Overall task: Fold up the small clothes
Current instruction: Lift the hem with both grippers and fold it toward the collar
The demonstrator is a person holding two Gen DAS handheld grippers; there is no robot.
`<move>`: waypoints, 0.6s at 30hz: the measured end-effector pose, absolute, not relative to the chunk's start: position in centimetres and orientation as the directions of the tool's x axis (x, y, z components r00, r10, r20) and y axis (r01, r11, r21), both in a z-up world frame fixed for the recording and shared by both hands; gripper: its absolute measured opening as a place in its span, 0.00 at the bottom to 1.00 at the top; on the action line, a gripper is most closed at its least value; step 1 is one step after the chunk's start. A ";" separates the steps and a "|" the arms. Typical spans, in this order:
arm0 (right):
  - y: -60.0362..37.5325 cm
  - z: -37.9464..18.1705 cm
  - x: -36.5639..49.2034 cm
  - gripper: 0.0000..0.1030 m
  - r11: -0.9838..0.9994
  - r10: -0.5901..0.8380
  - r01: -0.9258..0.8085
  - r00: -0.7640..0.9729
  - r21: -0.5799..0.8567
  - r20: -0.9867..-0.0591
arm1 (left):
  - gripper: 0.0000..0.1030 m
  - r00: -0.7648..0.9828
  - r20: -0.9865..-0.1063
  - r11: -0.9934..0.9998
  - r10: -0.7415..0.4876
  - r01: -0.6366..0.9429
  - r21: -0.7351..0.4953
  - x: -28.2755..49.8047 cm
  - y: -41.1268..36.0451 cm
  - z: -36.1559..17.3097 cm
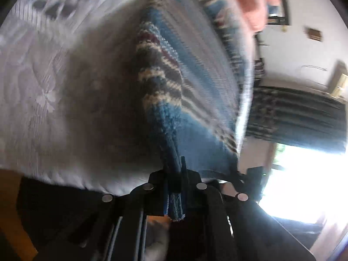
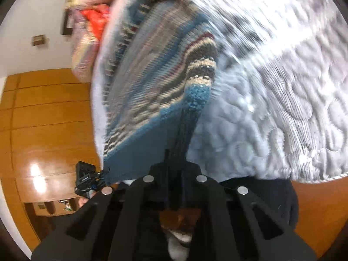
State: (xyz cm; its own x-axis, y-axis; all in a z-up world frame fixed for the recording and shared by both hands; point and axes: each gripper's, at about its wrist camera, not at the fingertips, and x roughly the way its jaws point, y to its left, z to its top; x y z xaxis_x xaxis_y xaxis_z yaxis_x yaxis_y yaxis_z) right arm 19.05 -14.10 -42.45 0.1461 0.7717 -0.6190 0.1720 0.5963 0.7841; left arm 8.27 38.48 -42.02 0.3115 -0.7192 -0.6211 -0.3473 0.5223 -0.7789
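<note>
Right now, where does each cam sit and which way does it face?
Left wrist: on the left tool, looking along its fingers at the striped knit garment it clamps, white quilt behind; window at right.
Right wrist: on the right tool, clamping the same knit; wooden floor at left, and the left tool is visible on the garment's other corner.
Shared: garment, quilt.

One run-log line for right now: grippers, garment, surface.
left gripper: shut on knit garment | right gripper: shut on knit garment | garment: lifted, spread between both | below: quilted bedspread | frames blurred
</note>
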 end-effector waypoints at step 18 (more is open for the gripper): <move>-12.8 -33.1 33.2 0.06 0.516 0.829 -0.017 0.263 0.856 -0.494 | 0.07 0.500 -0.505 0.448 -0.703 -0.240 -0.861 20.6 42.6 -32.4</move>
